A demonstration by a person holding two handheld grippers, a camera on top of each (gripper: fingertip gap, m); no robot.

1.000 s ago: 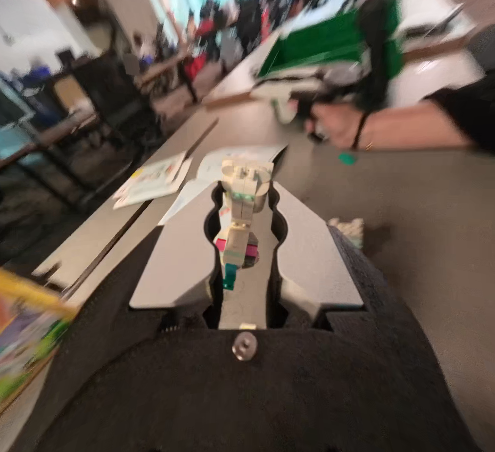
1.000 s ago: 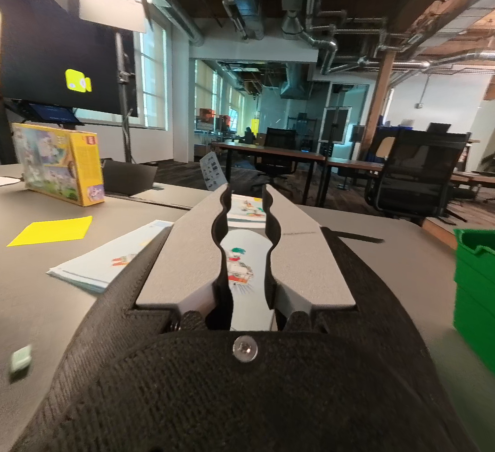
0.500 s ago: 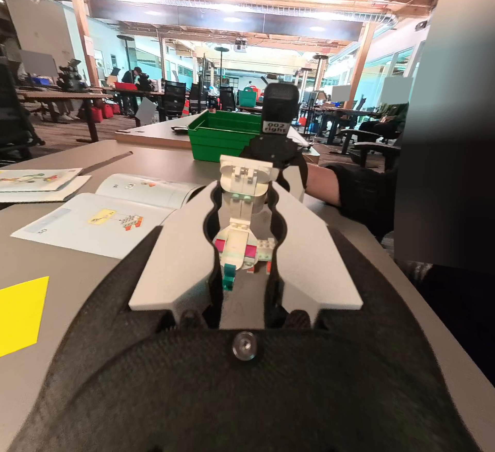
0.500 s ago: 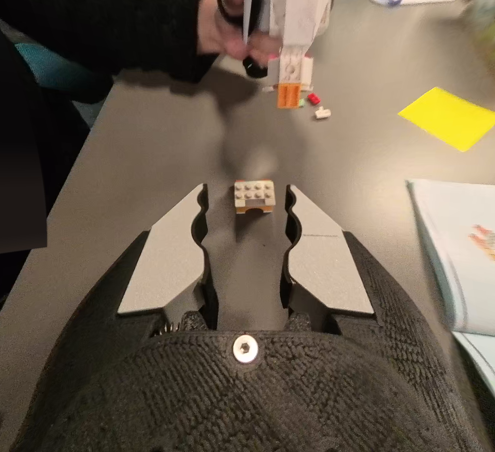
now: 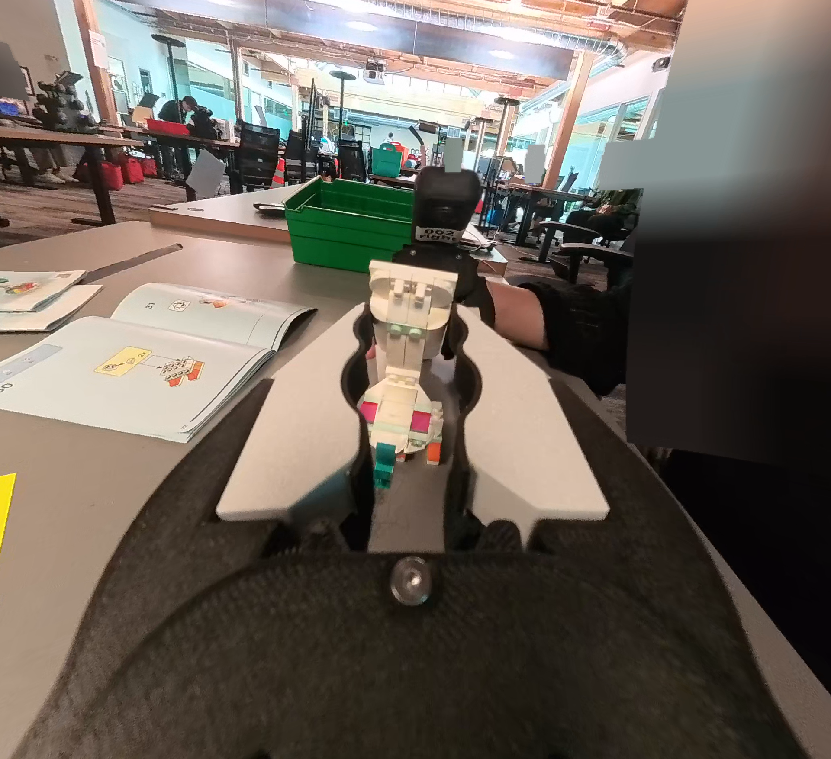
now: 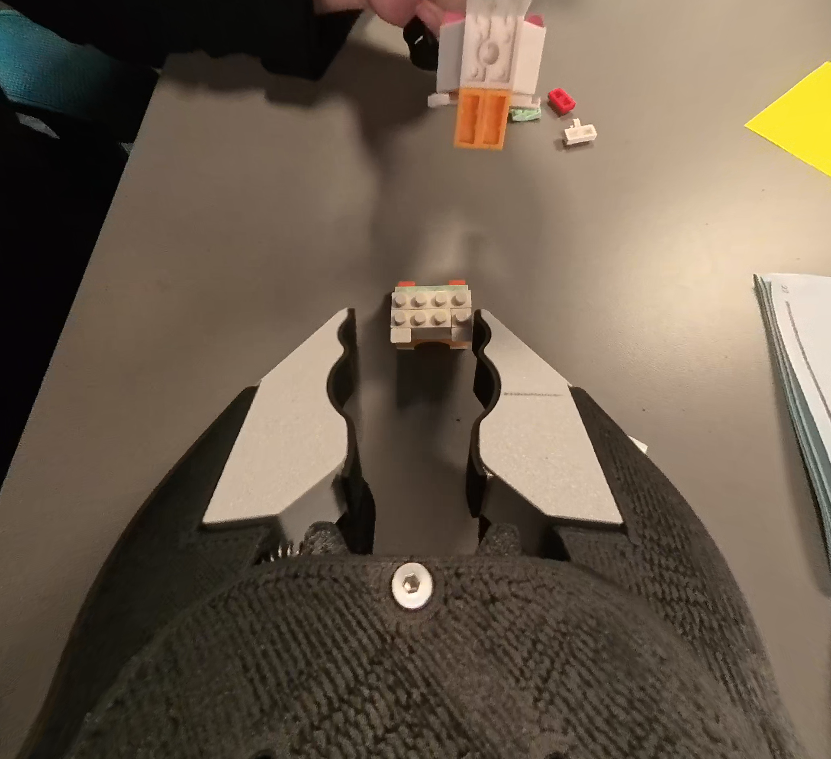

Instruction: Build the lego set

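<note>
My left gripper [image 5: 411,315] is shut on a white lego model [image 5: 407,359] with pink, mint and teal parts, held above the grey table [image 5: 135,490]. In the right wrist view the model [image 6: 490,58] hangs at the top, its orange underside facing me. My right gripper [image 6: 413,317] is open, and its fingertips flank a small grey-studded block on an orange base [image 6: 431,319] standing on the table. The right fingertip is at the block's edge. The right gripper's black body [image 5: 443,207] shows behind the model.
Loose red [image 6: 561,101], white [image 6: 580,134] and mint [image 6: 525,113] pieces lie past the model. An open instruction booklet [image 5: 135,359] lies left, with a green bin [image 5: 341,225] behind. Yellow paper [image 6: 800,121] and the booklet's edge [image 6: 805,377] are at the right.
My right gripper swung from facing the room to looking down at the table, opened, and closed in on the small block. My left gripper turned toward it, still holding the model.
</note>
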